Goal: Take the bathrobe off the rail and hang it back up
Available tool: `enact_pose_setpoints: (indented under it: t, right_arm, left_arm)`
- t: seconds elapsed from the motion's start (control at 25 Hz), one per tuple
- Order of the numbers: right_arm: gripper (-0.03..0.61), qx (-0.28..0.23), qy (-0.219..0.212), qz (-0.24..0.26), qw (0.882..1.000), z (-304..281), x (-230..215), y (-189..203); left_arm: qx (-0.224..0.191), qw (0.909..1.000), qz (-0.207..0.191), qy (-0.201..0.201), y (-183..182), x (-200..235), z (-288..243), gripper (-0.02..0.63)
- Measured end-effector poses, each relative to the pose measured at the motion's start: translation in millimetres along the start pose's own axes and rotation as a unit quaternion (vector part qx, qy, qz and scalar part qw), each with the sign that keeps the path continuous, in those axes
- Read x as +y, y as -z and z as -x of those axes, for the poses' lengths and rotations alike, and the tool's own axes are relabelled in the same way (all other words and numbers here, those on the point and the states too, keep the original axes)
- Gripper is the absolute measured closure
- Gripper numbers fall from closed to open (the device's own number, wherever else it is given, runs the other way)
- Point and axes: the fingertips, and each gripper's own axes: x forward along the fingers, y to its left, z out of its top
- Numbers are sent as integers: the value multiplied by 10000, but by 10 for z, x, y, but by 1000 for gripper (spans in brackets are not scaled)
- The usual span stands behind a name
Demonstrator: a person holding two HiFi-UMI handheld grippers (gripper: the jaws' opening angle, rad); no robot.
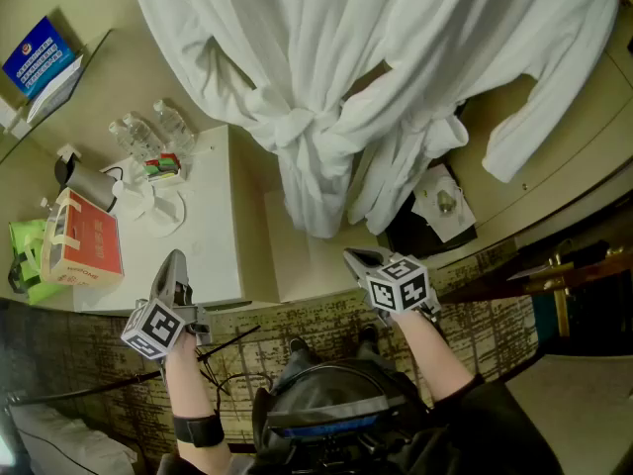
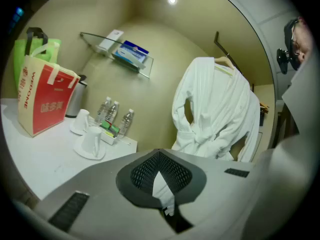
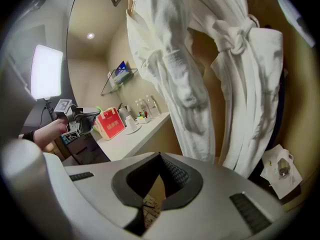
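Observation:
White bathrobes (image 1: 326, 77) hang from above against the beige wall, one with its belt tied in a knot (image 1: 297, 124). In the left gripper view one bathrobe (image 2: 215, 109) hangs on a wooden hanger (image 2: 223, 64) to the right of the counter. The right gripper view shows the robes (image 3: 175, 64) close and high up, with the knotted one (image 3: 250, 79) to the right. My left gripper (image 1: 174, 258) (image 2: 159, 152) is shut and empty, low beside the counter. My right gripper (image 1: 354, 257) (image 3: 160, 156) is shut and empty, below the robes' hems and apart from them.
A white counter (image 1: 213, 255) stands left of the robes with a red paper bag (image 1: 84, 237), water bottles (image 1: 148, 132), cups (image 1: 148, 204) and a kettle (image 1: 89, 181). A glass shelf (image 1: 84, 62) is on the wall. A black bin (image 1: 440, 211) sits under the robes.

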Motion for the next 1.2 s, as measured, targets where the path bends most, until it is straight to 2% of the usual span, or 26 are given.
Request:
enact_pose_setpoints:
  t: [0.16,0.32,0.4,0.52,0.6,0.88,1.2]
  right_arm:
    - [561,-127,307,102,9994,198,-276,-87]
    - [561,-248,801,315,9960,435,-550,-206]
    - [561,-306,1041,459,9930,577,-641,-292]
    - [561,-400,1338,670,9879,749,-748,-393]
    - [561,-437,1462,785,9852,821,-783,-438]
    - [561,-561,1507,780,9839,934,-797,-473]
    - [561,-730,1101,924,9869,942,-645,-661]
  left_arm:
    - [195,9990,-352,185,145,-290,-201,612]
    - [481,9928,-1010,435,302,-602,-429,612]
    - [628,9854,-1490,531,400,-752,-533,612]
    - [818,9696,-2207,668,590,-961,-658,612]
    - [883,9623,-2450,778,709,-1082,-718,612]
    - [1041,9558,-2540,1052,934,-1331,-793,612]
    - [877,9575,-2553,1011,863,-1513,-857,612]
